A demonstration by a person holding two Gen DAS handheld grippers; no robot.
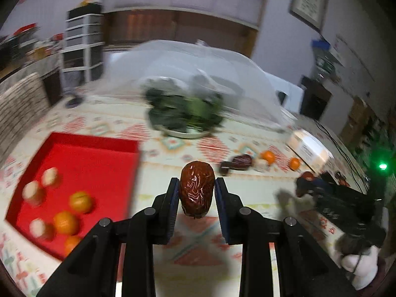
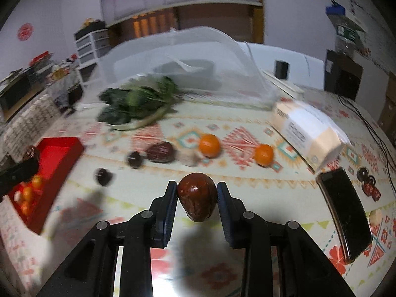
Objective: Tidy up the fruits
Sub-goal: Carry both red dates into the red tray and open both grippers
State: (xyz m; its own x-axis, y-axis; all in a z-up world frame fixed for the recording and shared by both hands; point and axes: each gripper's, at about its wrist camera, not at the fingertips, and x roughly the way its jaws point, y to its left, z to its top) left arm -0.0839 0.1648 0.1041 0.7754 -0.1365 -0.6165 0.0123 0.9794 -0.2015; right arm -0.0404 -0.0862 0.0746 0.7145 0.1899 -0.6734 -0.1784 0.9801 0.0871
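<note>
While clamped in left gripper (image 1: 197, 188) — date (image 1: 197, 188) upright.

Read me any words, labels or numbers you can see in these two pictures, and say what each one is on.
Nothing reads with certainty.
Tissue pack: large grey print on its side, too blurred to spell out.
Framed certificate: lines of text, too small.
Green and white sign on the wall: blurred.
Red round wall sticker: a design, unreadable.
Wall poster: faint print, unreadable.

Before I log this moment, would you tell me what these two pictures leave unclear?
- Left wrist view: the pale round pieces in the red tray are motion-blurred; kind unclear.
- Right wrist view: the tray's near end is hidden by the left gripper.
- Both views: items under the mesh food cover are veiled.
</note>
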